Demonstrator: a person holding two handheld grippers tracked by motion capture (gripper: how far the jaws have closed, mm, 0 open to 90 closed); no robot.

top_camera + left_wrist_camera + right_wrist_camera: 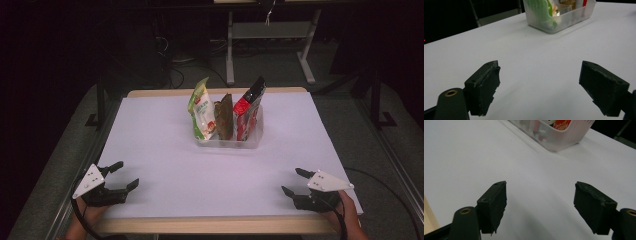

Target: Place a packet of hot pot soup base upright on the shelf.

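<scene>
A clear plastic bin (230, 144) stands at the far middle of the white table (160, 150). Three snack bags stand upright in it: a green and white one (201, 110) on the left, a brown one (224, 117) in the middle, a red and black one (247, 110) on the right. My left gripper (128, 173) rests near the front left corner, open, with bare table between its jaws. My right gripper (290, 180) sits near the front right corner, also open and holding nothing. The left gripper (540, 66) view has the bin (564, 21) far ahead; the right gripper (540, 185) view shows the bin (569, 137) too.
A wooden edge (215, 224) runs along the table's front. Beyond the far edge, the legs of a desk frame (230, 45) and some cables stand on a dark floor. A metal rail (400, 170) runs along the right side.
</scene>
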